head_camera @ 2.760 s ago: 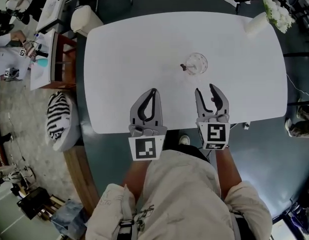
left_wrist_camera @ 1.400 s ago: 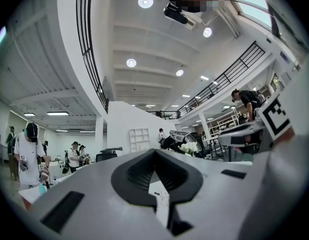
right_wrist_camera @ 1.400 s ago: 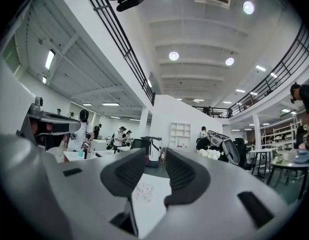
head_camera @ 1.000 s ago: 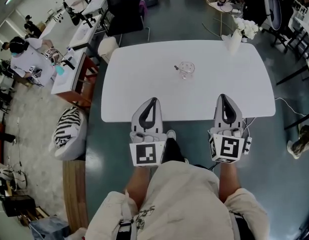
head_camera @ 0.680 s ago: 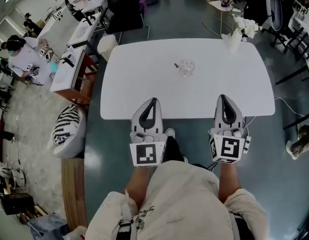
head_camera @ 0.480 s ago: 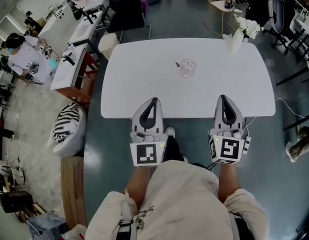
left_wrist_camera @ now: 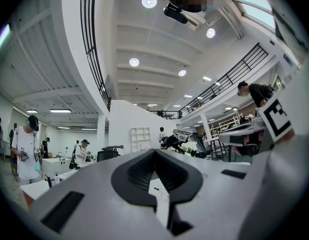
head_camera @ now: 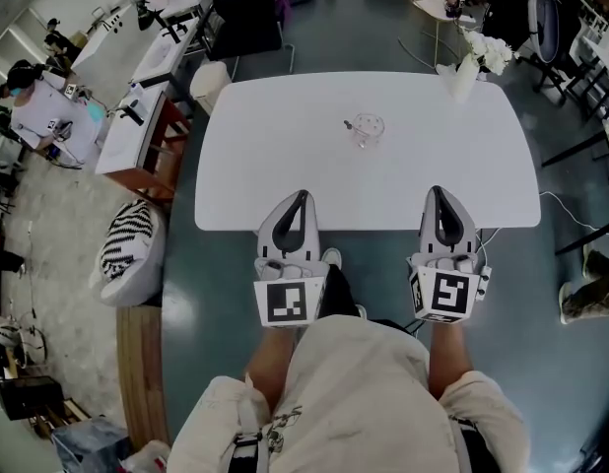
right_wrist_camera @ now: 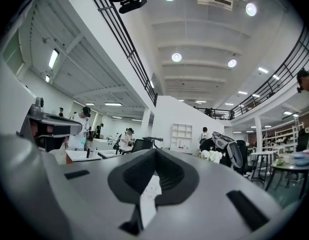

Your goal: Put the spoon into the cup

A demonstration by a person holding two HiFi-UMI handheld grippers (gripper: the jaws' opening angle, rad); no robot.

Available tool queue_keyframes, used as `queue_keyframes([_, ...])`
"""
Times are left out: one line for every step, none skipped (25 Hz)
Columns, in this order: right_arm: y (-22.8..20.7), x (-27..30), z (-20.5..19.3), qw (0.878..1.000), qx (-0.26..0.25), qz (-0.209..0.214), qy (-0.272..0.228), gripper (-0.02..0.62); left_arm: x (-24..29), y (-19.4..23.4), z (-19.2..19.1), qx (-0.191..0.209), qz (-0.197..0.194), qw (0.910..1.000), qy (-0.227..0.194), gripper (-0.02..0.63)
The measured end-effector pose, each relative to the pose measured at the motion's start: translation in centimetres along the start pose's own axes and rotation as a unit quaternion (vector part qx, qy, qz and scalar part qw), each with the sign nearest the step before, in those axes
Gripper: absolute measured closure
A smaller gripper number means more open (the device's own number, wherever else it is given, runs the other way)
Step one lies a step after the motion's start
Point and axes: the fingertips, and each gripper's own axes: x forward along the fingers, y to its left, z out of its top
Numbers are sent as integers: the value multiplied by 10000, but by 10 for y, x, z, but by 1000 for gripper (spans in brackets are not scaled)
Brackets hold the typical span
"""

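With my grey left tongs (head_camera: 301, 195) and right tongs (head_camera: 435, 190) both clenched on nothing, I'd hold them steady, well back from the clear glass cup (head_camera: 368, 130) ahead, the small dark spoon (head_camera: 351, 124) seemingly inside.

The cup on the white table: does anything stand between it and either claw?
Nothing visible does. Only bare table lies between the cup and the left claw and right claw, both shut and empty at the near edge. The spoon looks to be in the cup.

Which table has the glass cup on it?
The big rounded white table in the middle. The clear cup stands near its centre; the long desks at the left show no such cup.
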Motion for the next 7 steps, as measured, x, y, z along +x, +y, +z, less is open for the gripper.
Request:
queue_keyframes([0, 0, 0, 10000, 10, -10, 0, 607, 1, 0, -1, 11, -8, 10000, 7, 601])
queue_keyframes([-1, 0, 0, 10000, 18, -20, -4, 607, 2, 0, -1, 26, -13, 10000, 3, 601])
queue_keyframes([-3, 0, -1, 10000, 21, -30, -6, 607, 3, -1, -1, 37, -17, 10000, -10, 601])
queue_keyframes([-5, 0, -3, 10000, 17, -38, -6, 607, 3, -2, 0, 41, -22, 10000, -28, 601])
queue_keyframes([-6, 0, -5, 10000, 6, -43, -4, 607, 4, -3, 1, 37, -29, 10000, -48, 601])
queue_keyframes([-8, 0, -7, 10000, -9, -47, 2, 607, 5, -5, 1, 29, -38, 10000, -69, 601])
queue_keyframes([-9, 0, -9, 10000, -23, -52, 11, 607, 6, -7, 2, 20, -48, 9999, -89, 601])
